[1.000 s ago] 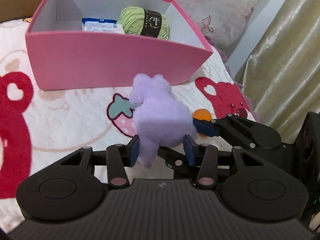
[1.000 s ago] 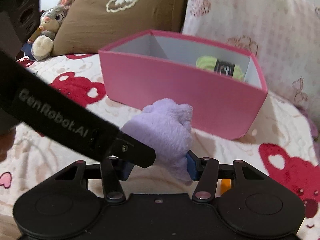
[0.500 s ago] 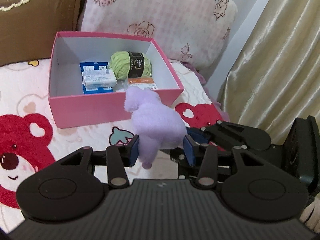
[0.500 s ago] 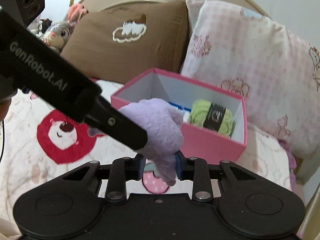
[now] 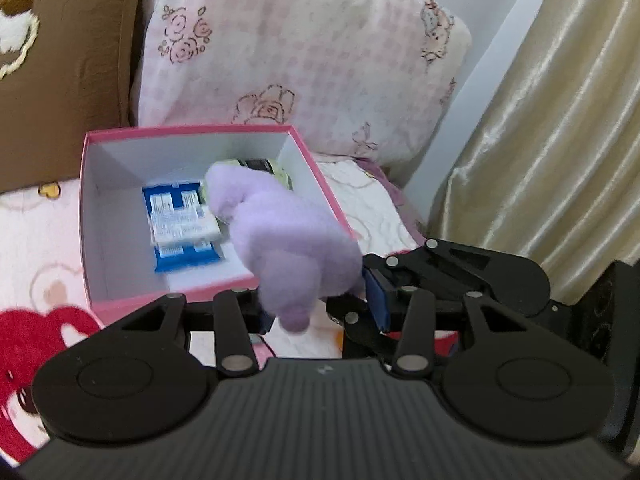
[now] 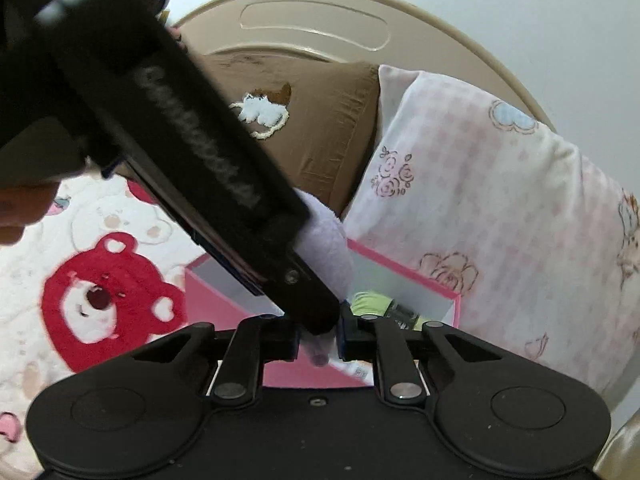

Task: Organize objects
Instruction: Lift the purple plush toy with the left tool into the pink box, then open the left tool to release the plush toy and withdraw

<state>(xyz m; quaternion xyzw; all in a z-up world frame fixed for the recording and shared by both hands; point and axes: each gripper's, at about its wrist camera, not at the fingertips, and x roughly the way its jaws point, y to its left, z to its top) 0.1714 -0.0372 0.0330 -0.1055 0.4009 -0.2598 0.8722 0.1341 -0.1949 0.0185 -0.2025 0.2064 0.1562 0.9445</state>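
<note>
Bed: blanket [image 5: 28,224], pillows far.
Box [image 5: 92,216]: yarn [image 5: 280,170] mostly hidden by plush [image 5: 288,240].
Left gripper [image 5: 320,312]: pinching plush.
Right gripper [image 6: 318,336]: pinching plush, partly hidden.

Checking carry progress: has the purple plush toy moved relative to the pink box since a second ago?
Yes. The purple plush toy has gone from the blanket in front of the pink box up over its near right corner, gripped by both grippers.

Fuzzy lilac plush [image 5: 288,236] is seen between the matt black plastic jaws, ahead of them a matt pink cardboard box [image 5: 96,216] lined in smooth white, glossy blue packets [image 5: 180,232] within, beyond it a soft checked cotton pillow [image 5: 304,52] and satin-sheened curtain [image 5: 560,120].
</note>
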